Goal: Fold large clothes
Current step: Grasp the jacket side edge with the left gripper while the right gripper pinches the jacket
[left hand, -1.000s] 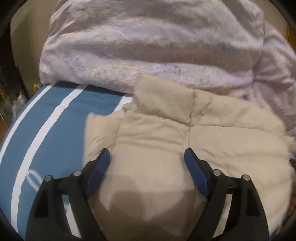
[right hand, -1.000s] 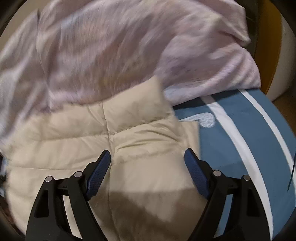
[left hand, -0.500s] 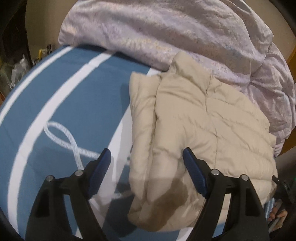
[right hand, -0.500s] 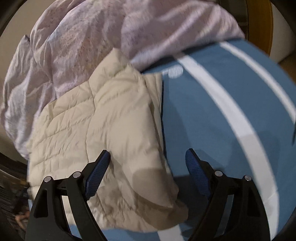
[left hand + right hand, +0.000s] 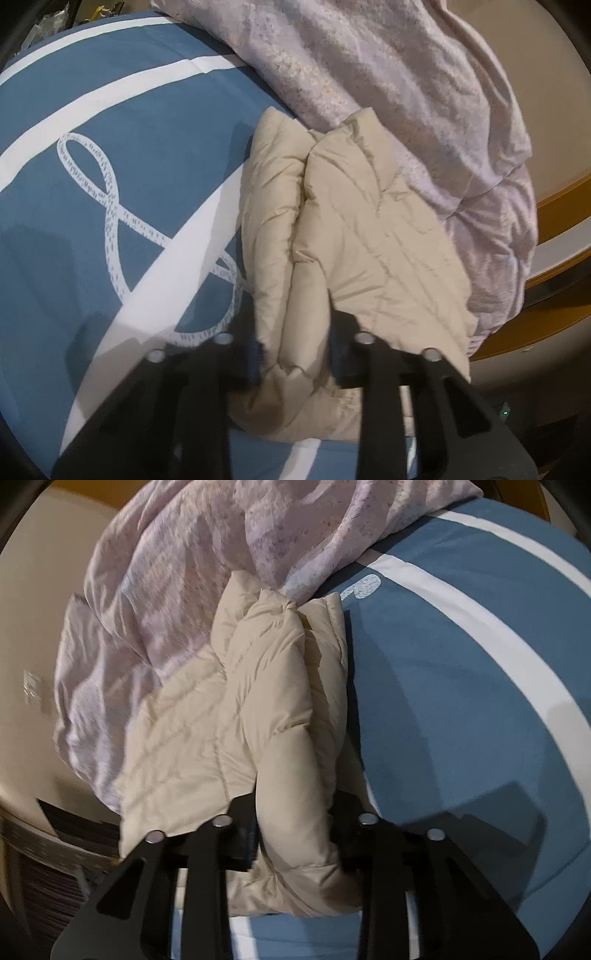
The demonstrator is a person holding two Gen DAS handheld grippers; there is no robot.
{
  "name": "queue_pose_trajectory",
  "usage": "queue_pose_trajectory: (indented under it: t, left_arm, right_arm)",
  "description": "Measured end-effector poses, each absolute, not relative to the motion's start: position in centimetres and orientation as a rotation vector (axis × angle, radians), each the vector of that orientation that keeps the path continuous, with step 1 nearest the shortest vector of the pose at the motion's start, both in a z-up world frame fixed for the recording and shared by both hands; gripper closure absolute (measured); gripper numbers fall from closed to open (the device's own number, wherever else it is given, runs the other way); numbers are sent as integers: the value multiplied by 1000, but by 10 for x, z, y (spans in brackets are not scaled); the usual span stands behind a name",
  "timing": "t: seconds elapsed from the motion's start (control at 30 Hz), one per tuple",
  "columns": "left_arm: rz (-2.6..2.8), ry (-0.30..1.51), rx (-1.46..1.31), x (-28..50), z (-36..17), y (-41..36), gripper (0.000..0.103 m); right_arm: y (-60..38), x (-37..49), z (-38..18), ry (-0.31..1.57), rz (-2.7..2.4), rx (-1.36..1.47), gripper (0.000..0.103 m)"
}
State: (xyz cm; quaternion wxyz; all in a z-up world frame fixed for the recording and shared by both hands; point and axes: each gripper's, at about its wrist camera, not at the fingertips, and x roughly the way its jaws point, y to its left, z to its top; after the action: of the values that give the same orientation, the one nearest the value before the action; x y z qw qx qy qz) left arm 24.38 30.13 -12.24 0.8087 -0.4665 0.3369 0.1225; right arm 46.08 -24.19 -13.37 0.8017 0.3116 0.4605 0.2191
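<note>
A cream padded jacket (image 5: 369,236) lies on a bed, on a blue bedspread (image 5: 74,258) with white stripes and a looping ribbon pattern. Its far end, the collar, is tucked against a heap of pale lilac quilt (image 5: 388,74) that fills the back of the bed.

Both pairs of tongs have just been closing, and each now pinches a thick puffy roll of the jacket at its near end. The left tongs (image 5: 295,354) squeeze the roll along the jacket's left edge; the right tongs (image 5: 295,834) squeeze the roll along its right edge, beside bare bedspread (image 5: 480,720). The blue pads themselves are mostly buried in the fabric.

The jacket's long axis runs from near to far — hem toward the viewer, collar pointing away toward the quilt. It is already doubled lengthwise, with layered edges showing on both sides.

What could go wrong, as a judgement: the filling is slippery and springy, so a grip on the outer bulge alone may slide off or catch only the top layer, letting the lower layers sag open when lifted. The collar could also drag on the quilt — pulling the fold crooked. If the two hands move unevenly, the jacket may twist.
</note>
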Motion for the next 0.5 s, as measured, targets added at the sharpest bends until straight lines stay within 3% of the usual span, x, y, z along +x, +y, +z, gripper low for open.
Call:
queue_pose_trajectory:
  t: [0.17,0.5]
  left_arm:
    - [247,684,-980,228,-103,306,90]
    - [259,707,-932,161,-89,325,90]
  right_arm:
    - [-232,449,-120,967,526,668,85]
    - [-221,391,-116,993,653,657,87]
